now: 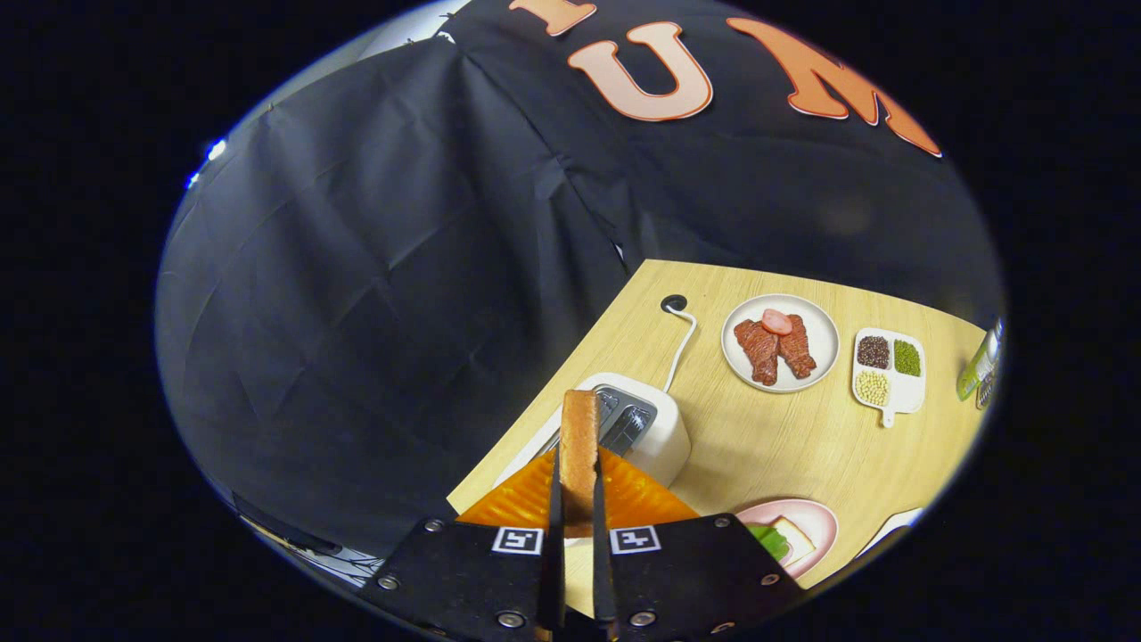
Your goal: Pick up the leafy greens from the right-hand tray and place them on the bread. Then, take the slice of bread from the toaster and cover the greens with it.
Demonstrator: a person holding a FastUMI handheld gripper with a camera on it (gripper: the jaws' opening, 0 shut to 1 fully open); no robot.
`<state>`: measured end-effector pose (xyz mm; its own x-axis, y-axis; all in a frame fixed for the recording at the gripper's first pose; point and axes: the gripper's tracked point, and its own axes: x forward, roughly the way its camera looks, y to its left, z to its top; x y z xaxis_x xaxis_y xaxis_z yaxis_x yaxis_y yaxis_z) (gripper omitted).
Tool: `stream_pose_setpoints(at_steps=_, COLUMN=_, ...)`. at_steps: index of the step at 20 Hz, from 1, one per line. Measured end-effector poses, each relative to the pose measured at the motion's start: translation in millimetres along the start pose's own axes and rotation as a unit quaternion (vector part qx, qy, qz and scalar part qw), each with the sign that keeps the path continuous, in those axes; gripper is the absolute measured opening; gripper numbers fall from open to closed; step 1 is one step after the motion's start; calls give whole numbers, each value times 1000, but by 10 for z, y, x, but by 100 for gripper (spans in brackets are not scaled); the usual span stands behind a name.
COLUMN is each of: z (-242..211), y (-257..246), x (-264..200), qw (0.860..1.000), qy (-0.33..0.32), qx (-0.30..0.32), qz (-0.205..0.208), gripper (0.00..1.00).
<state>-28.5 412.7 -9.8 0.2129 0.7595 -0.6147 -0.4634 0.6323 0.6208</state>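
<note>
- The claw point(578, 499) is clamped on a slice of bread point(579, 446), held on edge above the white toaster point(655, 437).
- Square black-and-white markers point(518, 539) sit on the claw body; no readable writing.
- Leafy greens point(767, 539) lie on bread on the pink plate point(824, 522).
- The light wood table point(784, 446) carries a plate of meat point(780, 343) and a divided dish point(889, 370).
- Black creased cloth walls the booth.
</note>
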Motion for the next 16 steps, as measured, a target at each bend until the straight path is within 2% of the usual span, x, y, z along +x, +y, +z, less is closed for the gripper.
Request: stream_pose_setpoints(at_steps=16, z=-614, y=-890, x=-604, qw=998, qy=-37, qx=52, qz=20, gripper=13)
